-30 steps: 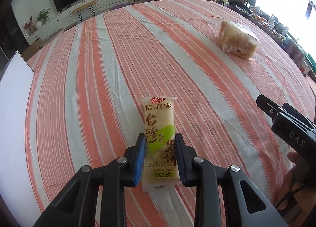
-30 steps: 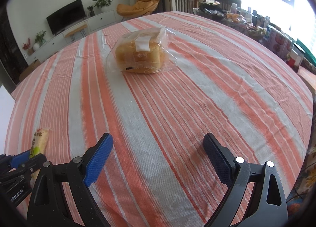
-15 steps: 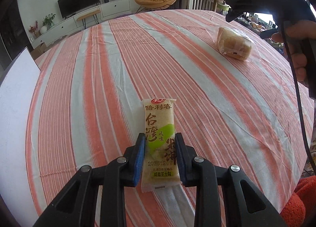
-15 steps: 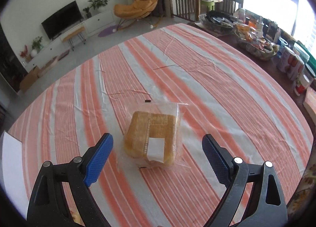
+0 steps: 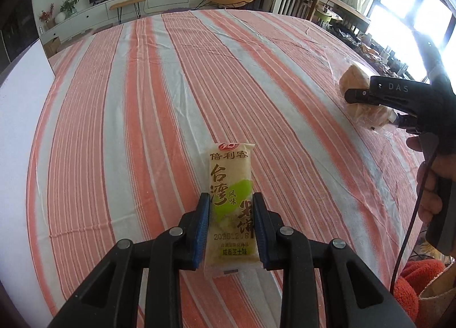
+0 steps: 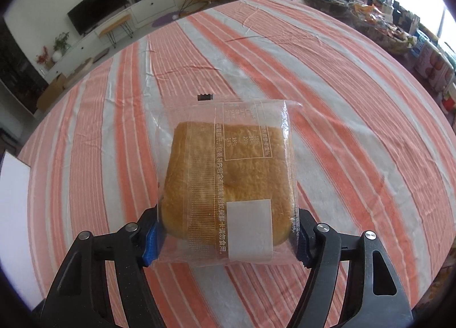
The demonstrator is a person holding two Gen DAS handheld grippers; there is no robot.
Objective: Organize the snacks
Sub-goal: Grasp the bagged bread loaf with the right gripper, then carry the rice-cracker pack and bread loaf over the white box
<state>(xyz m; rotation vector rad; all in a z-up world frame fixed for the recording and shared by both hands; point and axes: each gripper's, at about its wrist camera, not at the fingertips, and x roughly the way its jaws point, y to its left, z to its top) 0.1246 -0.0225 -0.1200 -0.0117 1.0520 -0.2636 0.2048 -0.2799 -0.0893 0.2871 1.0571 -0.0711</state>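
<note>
My left gripper (image 5: 230, 208) is shut on a yellow-green rice-cracker packet (image 5: 230, 199) with Chinese print, held over the striped tablecloth (image 5: 142, 105). My right gripper (image 6: 228, 234) is shut on a bagged golden bread loaf (image 6: 228, 179) in clear plastic with a white label, its pads pressed against the bag's two sides. In the left wrist view the right gripper (image 5: 367, 97) shows at the right edge with the bread (image 5: 353, 80) partly hidden behind it.
The round table wears an orange-and-white striped cloth (image 6: 342, 85). A white board (image 5: 20, 105) stands at the table's left edge. A cluttered side table with baskets and jars (image 6: 384, 25) lies at the far right. A hand (image 5: 433, 185) holds the right gripper's handle.
My right gripper moved forward to the bread and closed on it; it was wide open before. My left gripper kept holding the cracker packet, almost still.
</note>
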